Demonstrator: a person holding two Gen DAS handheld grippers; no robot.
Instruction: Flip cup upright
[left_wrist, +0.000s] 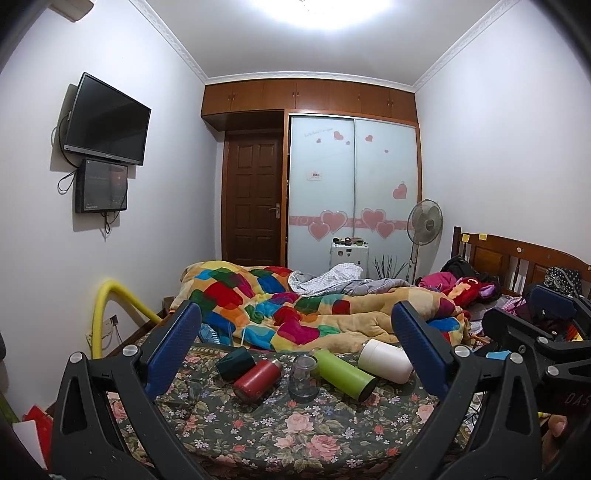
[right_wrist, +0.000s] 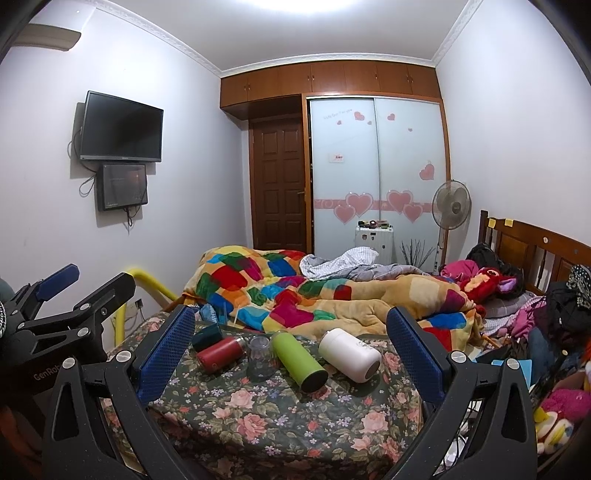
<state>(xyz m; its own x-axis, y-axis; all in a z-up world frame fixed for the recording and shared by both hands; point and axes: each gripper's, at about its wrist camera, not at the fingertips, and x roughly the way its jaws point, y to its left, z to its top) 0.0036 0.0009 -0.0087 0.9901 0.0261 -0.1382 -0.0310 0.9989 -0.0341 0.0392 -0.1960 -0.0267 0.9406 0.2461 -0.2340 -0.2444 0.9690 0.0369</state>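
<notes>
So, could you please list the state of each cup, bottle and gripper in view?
dark green cup: on its side
red bottle: on its side
clear glass cup: standing, mouth down
green bottle: on its side
white cup: on its side
left gripper: jaws open, empty
right gripper: jaws open, empty

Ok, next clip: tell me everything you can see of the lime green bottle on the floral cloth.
The lime green bottle is a slim cylinder with a matte, probably metal or plastic, body and a dark band and dark round end facing the camera. It lies on its side on the floral cloth, angled so the far end points toward the quilt. It lies between the clear glass cup and the white bottle; contact with either cannot be told. Neither gripper touches it.
</notes>
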